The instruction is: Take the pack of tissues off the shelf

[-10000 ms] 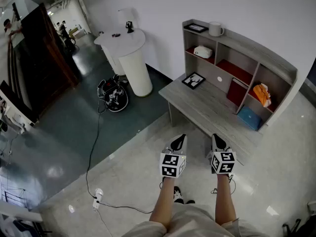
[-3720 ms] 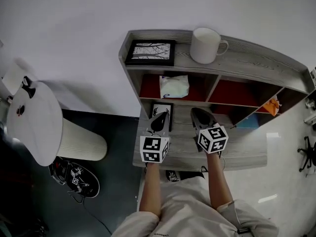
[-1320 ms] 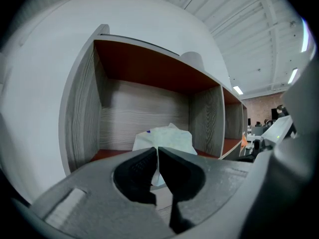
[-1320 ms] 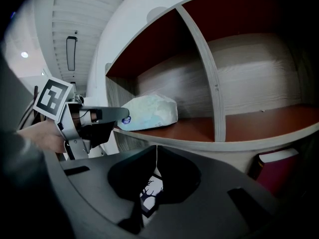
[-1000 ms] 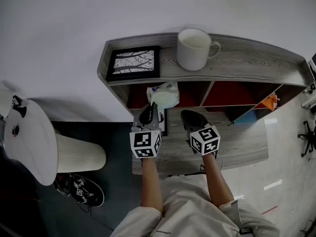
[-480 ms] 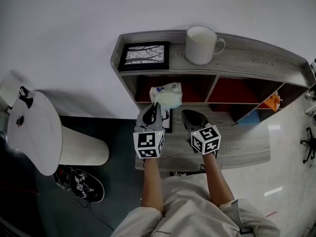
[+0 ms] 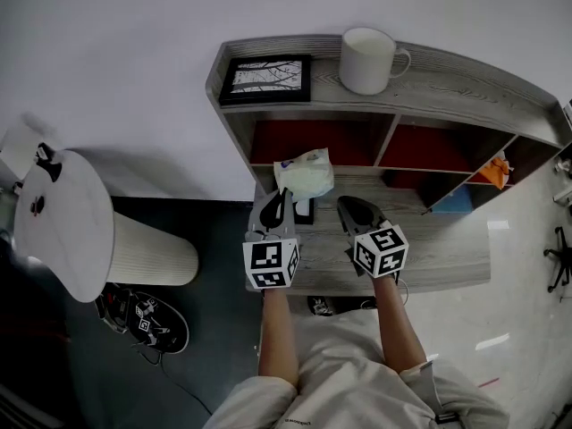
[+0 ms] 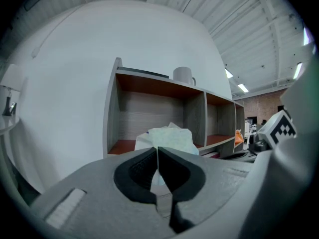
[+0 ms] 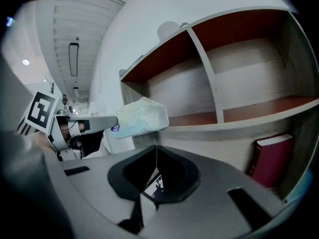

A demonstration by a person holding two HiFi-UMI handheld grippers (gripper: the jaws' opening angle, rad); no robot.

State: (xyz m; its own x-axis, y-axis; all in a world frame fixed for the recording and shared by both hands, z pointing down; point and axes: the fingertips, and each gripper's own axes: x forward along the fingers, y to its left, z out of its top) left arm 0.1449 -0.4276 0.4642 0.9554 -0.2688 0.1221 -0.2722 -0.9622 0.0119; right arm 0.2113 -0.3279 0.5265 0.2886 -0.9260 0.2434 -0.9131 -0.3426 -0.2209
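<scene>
At the far left a round white table [image 7: 63, 222] stands well apart from the bench [image 7: 447, 257], with open dark floor [image 7: 206, 329] between them. The bench's left edge lies just left of the left claw [image 7: 282, 195].

That claw is closed tight, its tips pinching one thin end of the pack of tissues [image 7: 306, 175]. The pack hangs in the air just in front of the open front of the shelf's [image 7: 465, 74] lower left compartment, outside its uprights and above the back of the bench. The red-floored compartment [image 7: 304, 141] behind it has nothing showing in it. Under the claw a small framed picture [image 7: 304, 211] lies on the bench.

On the shelf's top board a larger black-framed picture [image 7: 268, 79] lies near the left edge, and a white mug [image 7: 368, 59] stands to its right, apart from it.

The right claw [image 7: 350, 208] hovers over the bench beside the left one, not touching it. Its jaws meet with nothing between them. A stretch of bare bench runs from it to the right edge.

Further right, a red book [image 9: 269, 158] leans under the lower board, and an orange thing [image 7: 496, 170] sits in the end compartment with a blue thing [image 7: 451, 202] below it.
</scene>
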